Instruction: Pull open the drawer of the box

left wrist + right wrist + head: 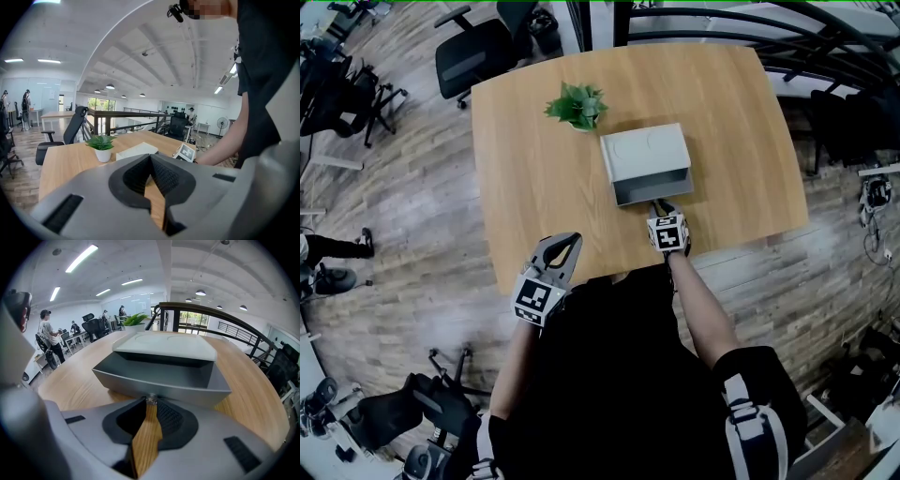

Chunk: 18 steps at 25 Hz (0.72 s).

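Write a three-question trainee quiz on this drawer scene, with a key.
1. True or false: the drawer of the box is pushed in flush.
2. Which gripper is closed on the drawer's knob? A) left gripper B) right gripper C) neither
3. Fill in: the left gripper's jaws are ____, with nothing between them.

Key: 1 false, the drawer stands pulled out; 2 B; 3 shut.
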Tool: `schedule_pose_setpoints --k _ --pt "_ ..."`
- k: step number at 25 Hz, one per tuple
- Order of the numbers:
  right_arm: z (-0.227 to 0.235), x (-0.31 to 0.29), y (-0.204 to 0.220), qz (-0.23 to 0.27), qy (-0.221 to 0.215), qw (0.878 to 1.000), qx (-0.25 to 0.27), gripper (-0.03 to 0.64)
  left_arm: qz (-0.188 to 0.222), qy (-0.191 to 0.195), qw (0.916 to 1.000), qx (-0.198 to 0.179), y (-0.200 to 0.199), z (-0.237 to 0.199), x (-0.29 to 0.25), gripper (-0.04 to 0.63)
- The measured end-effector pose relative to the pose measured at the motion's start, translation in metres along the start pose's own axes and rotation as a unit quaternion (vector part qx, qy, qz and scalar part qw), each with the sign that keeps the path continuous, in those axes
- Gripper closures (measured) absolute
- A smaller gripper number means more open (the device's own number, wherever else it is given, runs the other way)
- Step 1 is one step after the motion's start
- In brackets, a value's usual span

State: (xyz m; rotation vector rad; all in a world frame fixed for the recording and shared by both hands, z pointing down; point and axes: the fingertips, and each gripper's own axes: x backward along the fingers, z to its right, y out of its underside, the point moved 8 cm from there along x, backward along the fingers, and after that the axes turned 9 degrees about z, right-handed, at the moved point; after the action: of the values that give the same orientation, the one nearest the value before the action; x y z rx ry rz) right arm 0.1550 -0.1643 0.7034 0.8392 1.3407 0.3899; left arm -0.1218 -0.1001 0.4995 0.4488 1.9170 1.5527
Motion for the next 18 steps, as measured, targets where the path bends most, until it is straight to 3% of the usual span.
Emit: schedule_pose_setpoints --k 18 --pt "-0.007 0.014 0.015 -0.005 0.017 1.0 -0.007 0.534 0.0 0.029 0.9996 -0.006 0.003 -0.001 0.004 0.572"
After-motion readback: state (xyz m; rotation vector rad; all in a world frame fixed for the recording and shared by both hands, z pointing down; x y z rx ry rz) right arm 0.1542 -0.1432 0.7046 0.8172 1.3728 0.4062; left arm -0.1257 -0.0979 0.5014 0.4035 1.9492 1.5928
